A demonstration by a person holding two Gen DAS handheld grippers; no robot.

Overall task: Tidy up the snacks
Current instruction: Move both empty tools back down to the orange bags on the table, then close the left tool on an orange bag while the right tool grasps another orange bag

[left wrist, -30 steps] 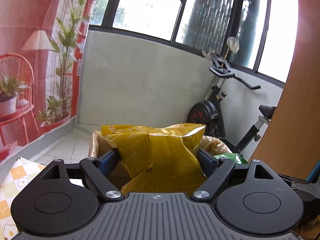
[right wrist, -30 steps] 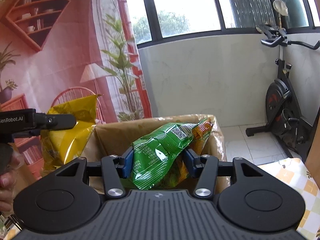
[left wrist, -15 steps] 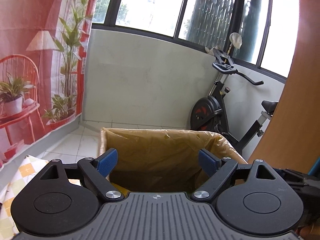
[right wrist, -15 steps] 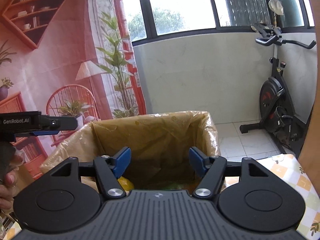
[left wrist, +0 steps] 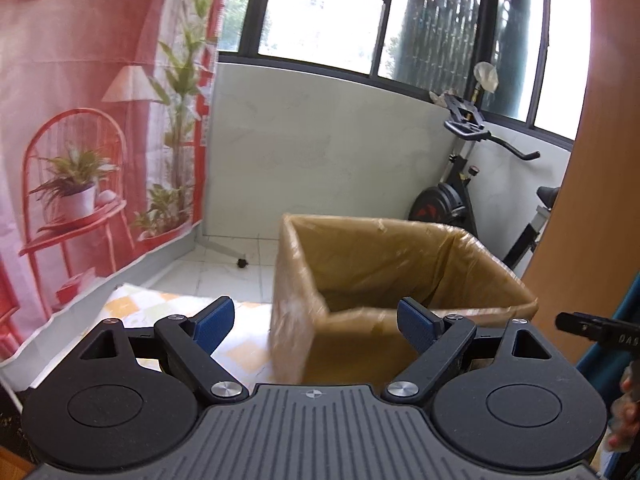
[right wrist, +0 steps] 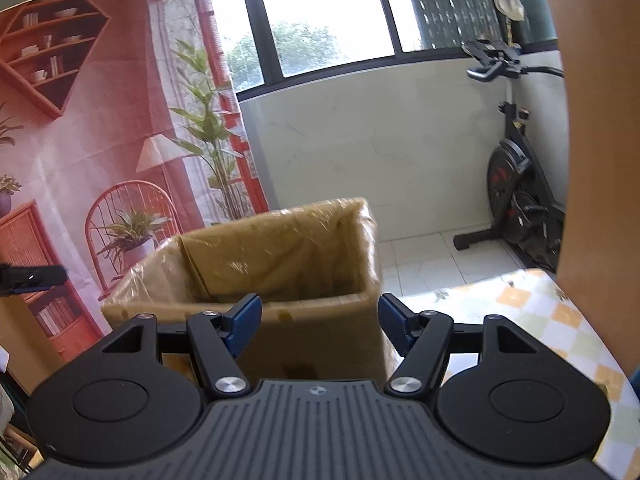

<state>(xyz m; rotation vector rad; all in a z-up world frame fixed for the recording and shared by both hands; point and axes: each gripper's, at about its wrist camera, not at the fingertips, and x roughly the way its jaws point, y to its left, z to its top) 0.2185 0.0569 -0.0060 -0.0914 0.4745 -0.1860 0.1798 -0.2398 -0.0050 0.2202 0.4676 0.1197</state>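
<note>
In the left wrist view, the left gripper (left wrist: 314, 326) hangs in front of the cardboard box (left wrist: 400, 280), its blue-padded fingers spread wide with nothing between them. The box, lined with a clear plastic film, stands on a checked tablecloth (left wrist: 160, 304); its near corner sits between the fingers, and only bare brown walls show inside, the bottom being hidden by the near rim, so the snacks cannot be seen from here. In the right wrist view, the right gripper (right wrist: 320, 322) also has its fingers parted and empty, just short of the same box (right wrist: 280, 264), whose floor is hidden there too. An exercise bike (right wrist: 516, 184) stands on the tiled floor to the right, against the white wall. A second ago the left gripper was clamped on a yellow snack bag and the right on a green one above the box; half a second ago both were already open over it, and now both sit farther back and lower, outside the rim.
</note>
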